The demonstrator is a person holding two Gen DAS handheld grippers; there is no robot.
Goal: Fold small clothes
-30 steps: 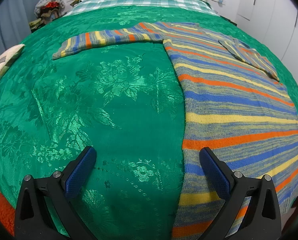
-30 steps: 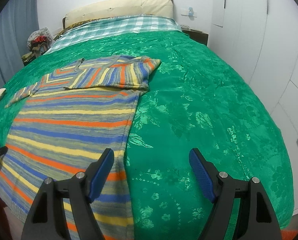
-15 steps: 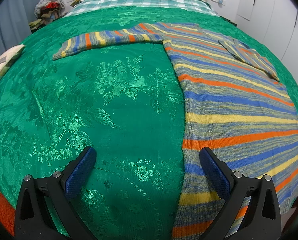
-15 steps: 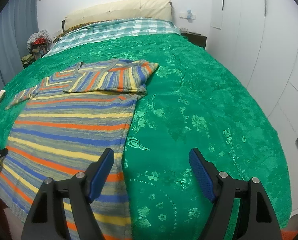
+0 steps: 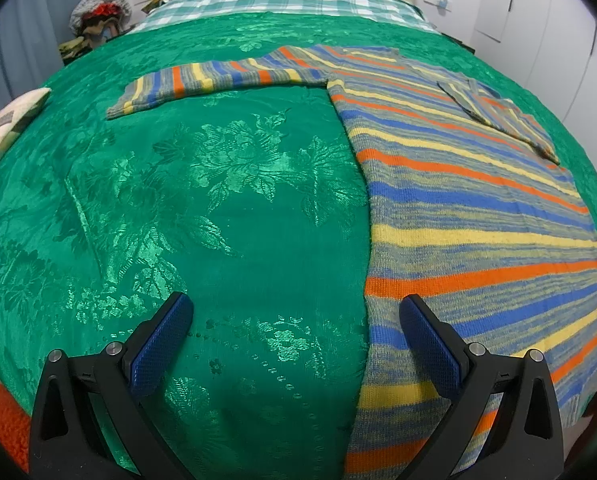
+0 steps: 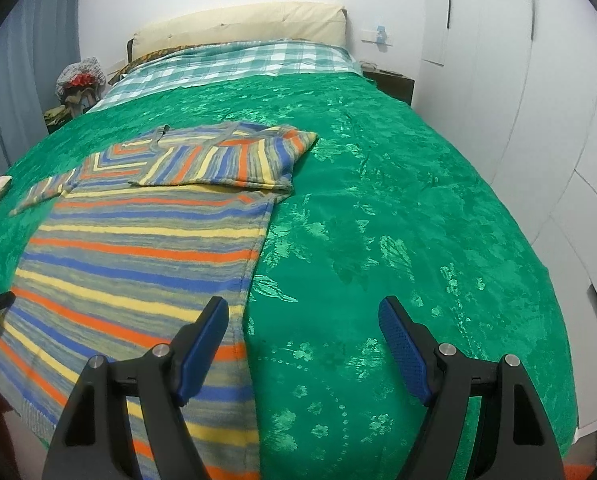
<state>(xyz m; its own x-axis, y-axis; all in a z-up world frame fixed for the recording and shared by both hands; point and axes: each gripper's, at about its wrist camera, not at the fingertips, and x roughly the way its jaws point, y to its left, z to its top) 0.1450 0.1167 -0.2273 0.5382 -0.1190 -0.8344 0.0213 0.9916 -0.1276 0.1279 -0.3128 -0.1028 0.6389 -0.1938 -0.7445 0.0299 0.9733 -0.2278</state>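
No writing or label can be read anywhere. The striped sweater (image 5: 458,216) lies flat on the green bedspread (image 5: 202,208); left gripper (image 5: 294,312) and right gripper (image 6: 303,314), low in frame, gape empty.

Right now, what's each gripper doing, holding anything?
Left gripper: open, holding nothing.
Right gripper: open, holding nothing.

Green floral bedspread (image 6: 378,208), checked sheet (image 6: 238,60), cream pillow (image 6: 238,24), white wardrobe doors (image 6: 538,80)
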